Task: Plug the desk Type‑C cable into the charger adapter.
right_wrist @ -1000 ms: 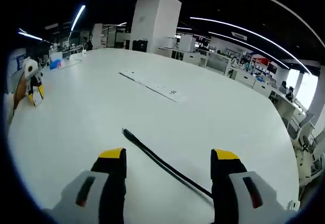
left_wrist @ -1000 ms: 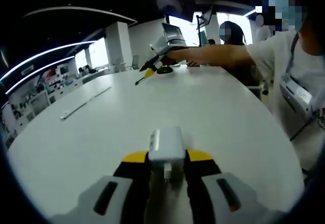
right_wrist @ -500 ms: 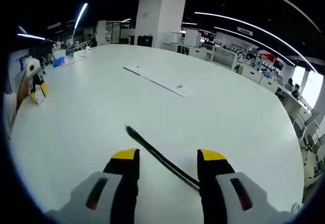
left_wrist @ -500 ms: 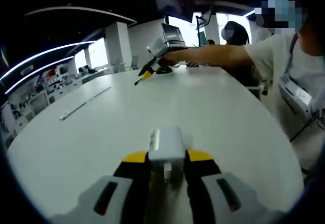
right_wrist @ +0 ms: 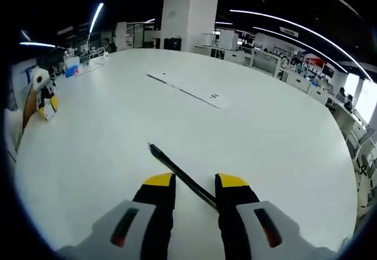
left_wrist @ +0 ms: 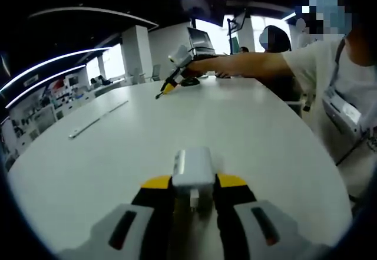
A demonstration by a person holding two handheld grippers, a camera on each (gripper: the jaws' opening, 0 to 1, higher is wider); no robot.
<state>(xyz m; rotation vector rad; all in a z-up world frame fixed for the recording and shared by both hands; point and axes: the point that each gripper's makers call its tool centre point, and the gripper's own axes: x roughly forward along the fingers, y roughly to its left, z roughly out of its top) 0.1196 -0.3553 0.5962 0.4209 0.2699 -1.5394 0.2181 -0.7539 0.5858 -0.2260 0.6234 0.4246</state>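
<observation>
A white charger adapter (left_wrist: 192,167) stands upright between the jaws of my left gripper (left_wrist: 192,183), which is shut on it just above the white table (left_wrist: 253,130). Far across the table, a person's arm holds my right gripper (left_wrist: 172,82) over the black cable's tip (left_wrist: 158,95). In the right gripper view, the black Type‑C cable (right_wrist: 177,170) lies on the table and runs in between the jaws of my right gripper (right_wrist: 195,181). These jaws are narrow around the cable, with a gap still showing. The left gripper (right_wrist: 46,108) appears small at the far left.
A long white strip (right_wrist: 189,89) is set into the table's middle and also shows as strip (left_wrist: 97,120). A person's torso with a badge (left_wrist: 344,104) stands at the table's right edge. A laptop (left_wrist: 200,39) and a dark round object (left_wrist: 191,81) sit at the far end.
My right gripper's jaws have closed in steadily around the cable. The left gripper and the adapter have stayed still.
</observation>
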